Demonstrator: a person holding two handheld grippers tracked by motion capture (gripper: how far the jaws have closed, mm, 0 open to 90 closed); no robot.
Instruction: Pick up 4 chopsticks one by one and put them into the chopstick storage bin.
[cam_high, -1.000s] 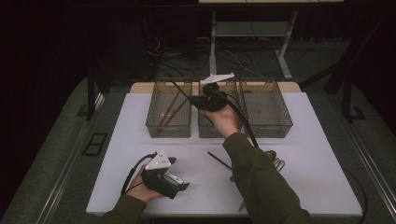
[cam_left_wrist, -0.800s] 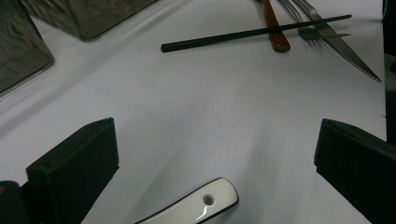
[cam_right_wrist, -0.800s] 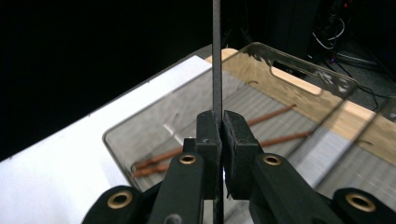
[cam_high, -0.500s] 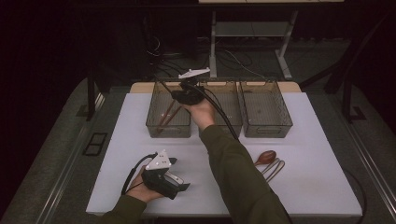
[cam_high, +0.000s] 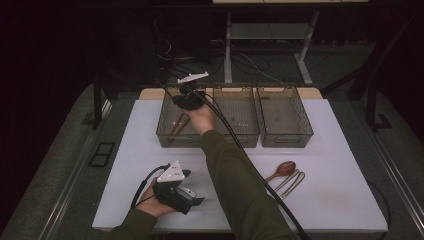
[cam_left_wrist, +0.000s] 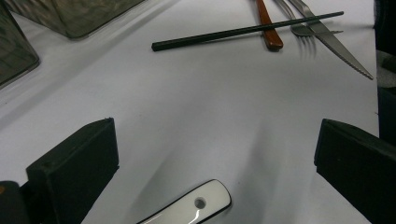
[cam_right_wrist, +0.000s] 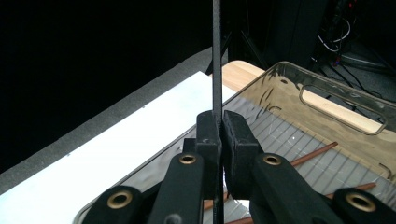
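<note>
My right gripper (cam_right_wrist: 217, 126) is shut on a thin black chopstick (cam_right_wrist: 216, 56) that stands upright between its pads. In the high view this gripper (cam_high: 187, 100) hangs over the left clear bin (cam_high: 165, 134), where brown chopsticks (cam_high: 177, 125) lie on the floor. My left gripper (cam_high: 192, 196) rests near the table's front edge with its jaws wide open. In the left gripper view a white handle with a hole (cam_left_wrist: 187, 207) lies between the jaws (cam_left_wrist: 217, 140), untouched. Farther off lies a second black chopstick (cam_left_wrist: 243, 31).
Two more clear bins (cam_high: 232, 116) (cam_high: 285, 117) stand in a row to the right of the left one. A wooden spoon (cam_high: 284, 169) with a fork and knife (cam_high: 292, 181) lies at the right of the white table (cam_high: 340, 165). The right forearm crosses the middle.
My right gripper has carried the black chopstick leftward from over the middle bin to over the left bin. The left gripper has stayed where it was.
</note>
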